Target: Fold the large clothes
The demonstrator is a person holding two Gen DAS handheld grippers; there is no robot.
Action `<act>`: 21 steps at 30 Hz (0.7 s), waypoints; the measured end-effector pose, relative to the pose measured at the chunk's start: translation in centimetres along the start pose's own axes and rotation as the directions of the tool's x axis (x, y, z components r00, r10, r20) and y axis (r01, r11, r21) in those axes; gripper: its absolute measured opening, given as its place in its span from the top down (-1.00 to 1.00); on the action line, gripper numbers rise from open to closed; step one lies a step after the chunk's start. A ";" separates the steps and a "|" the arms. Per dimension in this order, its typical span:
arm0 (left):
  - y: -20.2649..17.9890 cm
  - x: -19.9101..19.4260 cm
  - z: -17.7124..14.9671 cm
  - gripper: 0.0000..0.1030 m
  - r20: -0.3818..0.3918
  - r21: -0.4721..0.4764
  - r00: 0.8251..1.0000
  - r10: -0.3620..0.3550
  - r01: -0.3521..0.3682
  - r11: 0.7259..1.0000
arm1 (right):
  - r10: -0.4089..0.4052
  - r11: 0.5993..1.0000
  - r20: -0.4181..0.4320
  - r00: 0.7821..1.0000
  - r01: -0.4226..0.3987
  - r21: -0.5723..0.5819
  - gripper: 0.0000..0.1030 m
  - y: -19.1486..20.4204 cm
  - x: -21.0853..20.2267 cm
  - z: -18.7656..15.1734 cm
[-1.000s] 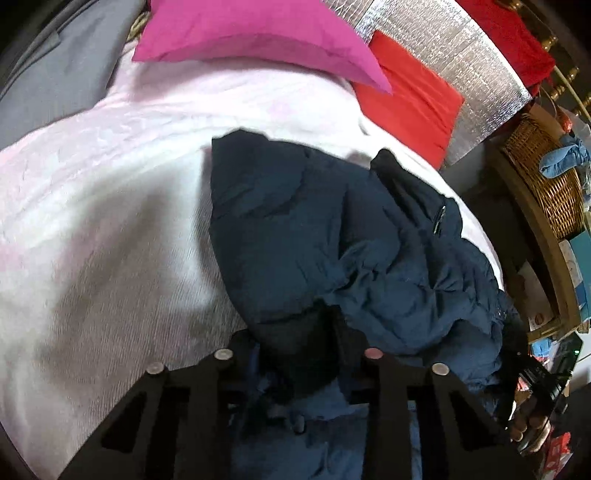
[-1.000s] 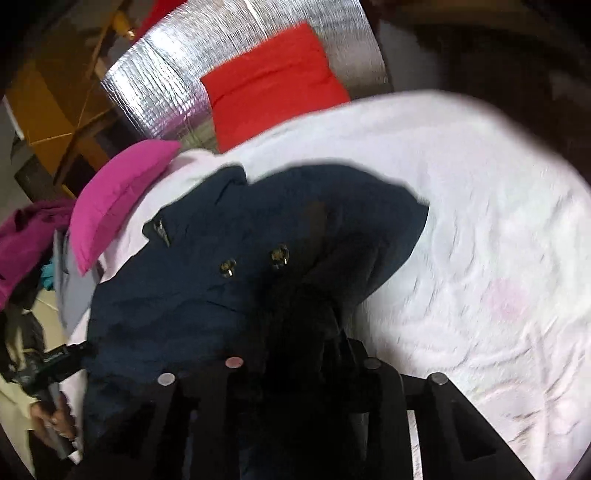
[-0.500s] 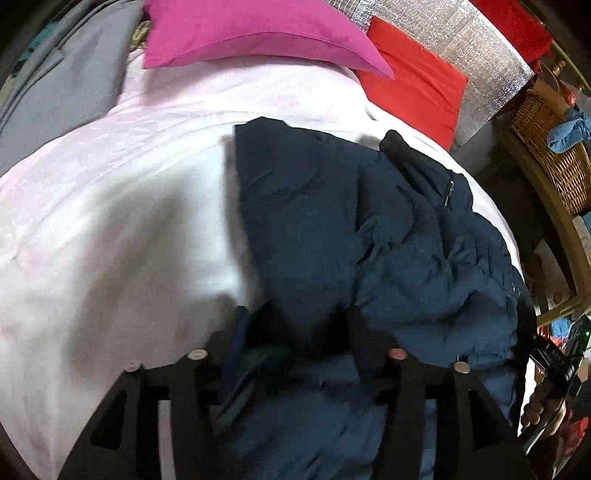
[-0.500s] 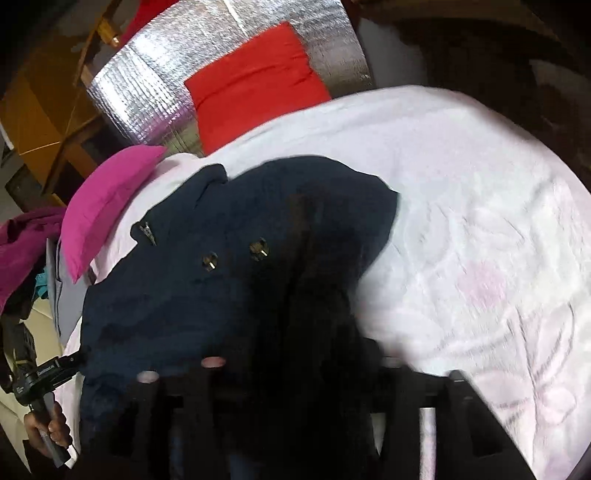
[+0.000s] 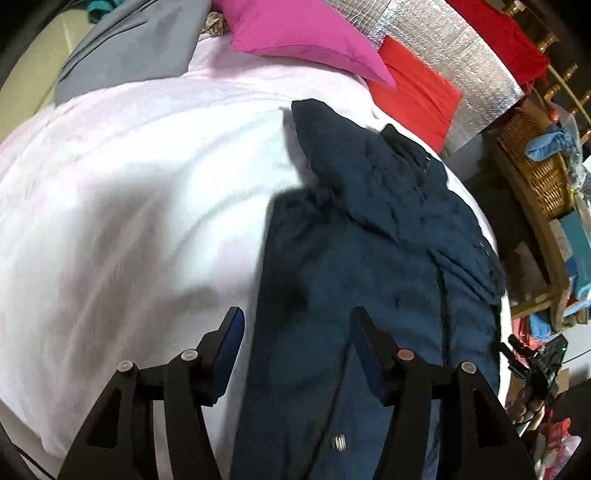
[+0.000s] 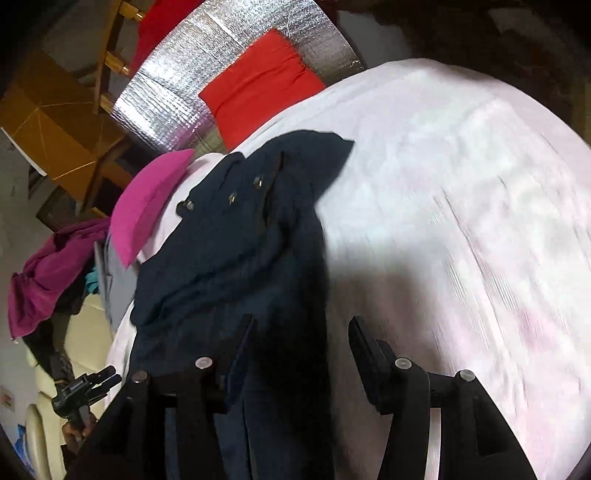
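Left wrist: jacket (image 5: 369,280) edge between open left tool (image 5: 295,325) fingers.

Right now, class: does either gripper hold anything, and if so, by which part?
Nothing is held. The left gripper and right gripper are both open above the navy jacket lying on the bed.

One jacket (image 5: 369,280); two cushions (image 5: 303,33)

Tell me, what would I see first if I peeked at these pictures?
A big dark blue jacket sprawls across the pale pink bed, right under both open grippers, left and right. Behind it, a bright pink pillow and a red pillow sit by a shiny silver board.
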State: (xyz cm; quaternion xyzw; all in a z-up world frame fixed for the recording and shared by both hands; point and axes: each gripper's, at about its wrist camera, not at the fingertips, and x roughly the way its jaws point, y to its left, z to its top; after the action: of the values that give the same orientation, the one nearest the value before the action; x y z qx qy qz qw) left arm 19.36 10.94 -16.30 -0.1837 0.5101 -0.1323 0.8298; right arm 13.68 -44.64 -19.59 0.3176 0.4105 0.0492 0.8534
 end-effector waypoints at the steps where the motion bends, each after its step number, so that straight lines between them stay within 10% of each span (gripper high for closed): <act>1: 0.0 -0.3 -1.1 -0.17 -0.003 0.004 1.000 -0.002 0.002 1.000 | 0.006 1.000 -0.005 1.000 -0.006 0.005 -0.08 0.0 -0.2 -0.5; 17: 1.0 -1.5 -8.7 -0.08 -0.099 -0.026 0.995 -0.033 0.031 0.999 | 0.030 0.997 -0.186 0.982 -0.044 -0.068 -0.08 1.5 -2.1 -9.3; 21: 0.7 -1.5 -9.3 0.20 -0.111 -0.011 0.993 -0.036 0.035 0.999 | 0.032 0.993 -0.176 0.984 -0.051 -0.108 0.22 2.0 -3.1 -9.8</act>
State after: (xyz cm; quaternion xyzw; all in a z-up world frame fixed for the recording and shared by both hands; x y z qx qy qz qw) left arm 10.40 10.57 -19.20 -0.1888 0.5528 -0.1551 0.7967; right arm 4.86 -39.22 -20.91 0.2723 0.4734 0.1176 0.8294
